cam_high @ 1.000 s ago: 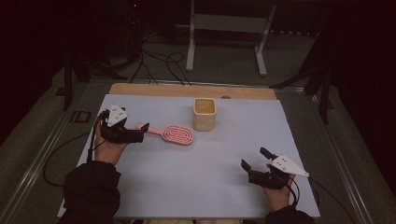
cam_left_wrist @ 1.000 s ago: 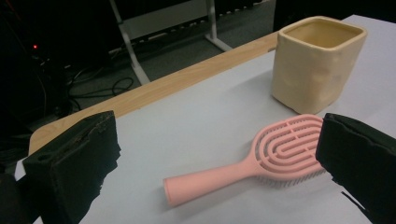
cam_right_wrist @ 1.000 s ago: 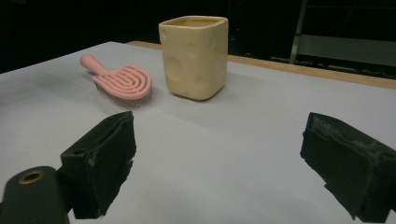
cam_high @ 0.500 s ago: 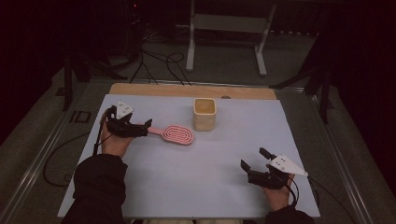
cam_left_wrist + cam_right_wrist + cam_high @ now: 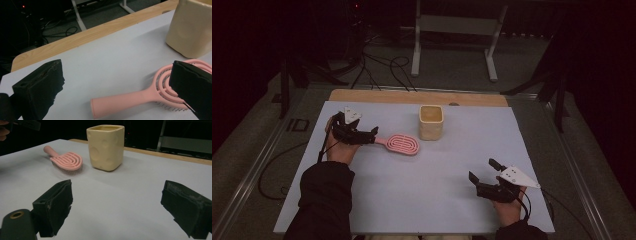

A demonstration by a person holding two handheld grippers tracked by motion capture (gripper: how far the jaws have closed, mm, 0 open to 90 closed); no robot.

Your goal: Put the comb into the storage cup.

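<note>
Upright: cream cup [image 5: 431,121] (contents unseen) | pink hairbrush [image 5: 402,144] just beside.

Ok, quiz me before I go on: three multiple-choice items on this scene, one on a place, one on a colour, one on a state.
1. The cup stands where from the hairbrush head in the high view?
A. up and right
B. down and left
C. on top of it

2. The hairbrush is:
A. blue
B. pink
C. green

3. The left tongs are:
A. shut on the handle
B. open around the handle
C. shut on the cup

Answers: 1 A, the cup sits just beyond the head. 2 B, plainly pink. 3 B, the jaws stand apart either side of the handle.
</note>
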